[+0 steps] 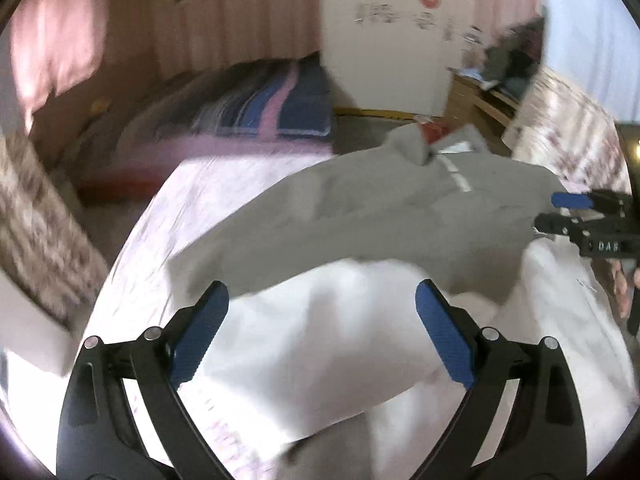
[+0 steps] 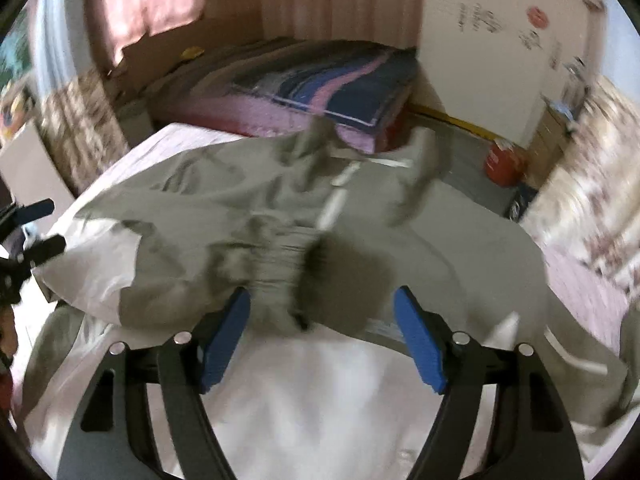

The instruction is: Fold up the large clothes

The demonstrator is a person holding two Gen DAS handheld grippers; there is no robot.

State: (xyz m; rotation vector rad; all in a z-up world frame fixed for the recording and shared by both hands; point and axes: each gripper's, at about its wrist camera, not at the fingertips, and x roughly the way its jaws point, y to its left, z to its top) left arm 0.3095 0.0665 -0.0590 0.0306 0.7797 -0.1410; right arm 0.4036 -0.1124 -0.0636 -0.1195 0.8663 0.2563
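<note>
Right wrist: both tongs (image 2: 322, 336) gape empty over grey garment (image 2: 224, 216); striped bed (image 2: 340, 80) beyond.

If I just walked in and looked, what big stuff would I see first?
First you would see the big grey jacket with its white lining turned up, spread over the pale pink bed in the middle. Behind it, by the far wall, sits a folded blue and pink striped blanket. Near the camera, the left gripper hangs open over the white lining.
</note>
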